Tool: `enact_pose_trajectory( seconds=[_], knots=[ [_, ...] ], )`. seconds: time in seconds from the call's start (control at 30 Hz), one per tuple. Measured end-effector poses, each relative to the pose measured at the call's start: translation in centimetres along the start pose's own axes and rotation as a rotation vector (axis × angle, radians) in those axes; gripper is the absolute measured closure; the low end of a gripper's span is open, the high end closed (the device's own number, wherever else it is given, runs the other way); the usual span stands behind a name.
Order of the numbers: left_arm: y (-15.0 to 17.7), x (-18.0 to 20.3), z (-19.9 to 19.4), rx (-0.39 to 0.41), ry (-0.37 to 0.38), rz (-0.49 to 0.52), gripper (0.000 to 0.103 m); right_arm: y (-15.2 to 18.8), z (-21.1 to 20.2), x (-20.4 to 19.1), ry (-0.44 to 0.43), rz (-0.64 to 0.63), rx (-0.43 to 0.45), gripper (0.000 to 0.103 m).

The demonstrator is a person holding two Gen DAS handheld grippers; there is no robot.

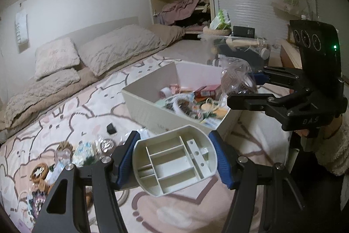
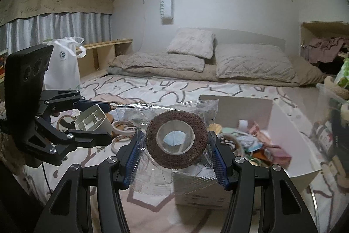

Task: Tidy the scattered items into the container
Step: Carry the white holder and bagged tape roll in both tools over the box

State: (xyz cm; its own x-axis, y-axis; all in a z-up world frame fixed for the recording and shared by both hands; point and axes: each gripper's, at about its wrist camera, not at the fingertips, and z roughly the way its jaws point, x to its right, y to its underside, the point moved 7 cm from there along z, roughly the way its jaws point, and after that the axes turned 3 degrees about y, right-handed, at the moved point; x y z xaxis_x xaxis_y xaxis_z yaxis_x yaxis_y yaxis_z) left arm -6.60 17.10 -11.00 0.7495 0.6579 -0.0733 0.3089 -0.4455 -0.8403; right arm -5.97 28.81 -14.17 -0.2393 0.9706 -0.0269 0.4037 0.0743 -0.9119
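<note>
My left gripper (image 1: 175,158) is shut on a cream plastic organizer cup (image 1: 174,162) with inner dividers, held sideways above the bed with its mouth toward the camera. The right wrist view shows the same cup (image 2: 92,120) at the left. My right gripper (image 2: 174,149) is shut on a brown tape roll in a clear wrapper (image 2: 176,139); from the left wrist view that wrapped roll (image 1: 237,80) hangs over the right rim of the white box (image 1: 150,108). The box (image 2: 237,106) holds several small items. More scattered items (image 1: 65,156) lie on the bedspread at lower left.
Pillows (image 1: 117,47) and a folded duvet lie at the head of the bed. A small black object (image 1: 111,128) sits on the spread near the box. A white bag (image 2: 63,62) stands by a wooden shelf. A cluttered side table (image 1: 240,40) is behind the box.
</note>
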Motion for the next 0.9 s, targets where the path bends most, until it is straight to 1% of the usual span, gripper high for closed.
enact_pose_trajectory(
  seconds=[0.2,0.57,0.9],
  knots=[
    [-2.1,0.8,0.6,0.024,0.005,0.003,0.039,-1.2,-0.8,2.2,0.006,0.017,0.008,0.044],
    [-5.3,1.4,1.8,0.062,-0.006,-0.02,0.039,-4.9,-2.4,5.5,0.026,-0.032,0.063,0.044],
    [-8.4,1.2,3.1,0.077,-0.05,-0.024,0.039,-8.1,-3.1,8.2,0.017,-0.067,0.102,0.044]
  ],
)
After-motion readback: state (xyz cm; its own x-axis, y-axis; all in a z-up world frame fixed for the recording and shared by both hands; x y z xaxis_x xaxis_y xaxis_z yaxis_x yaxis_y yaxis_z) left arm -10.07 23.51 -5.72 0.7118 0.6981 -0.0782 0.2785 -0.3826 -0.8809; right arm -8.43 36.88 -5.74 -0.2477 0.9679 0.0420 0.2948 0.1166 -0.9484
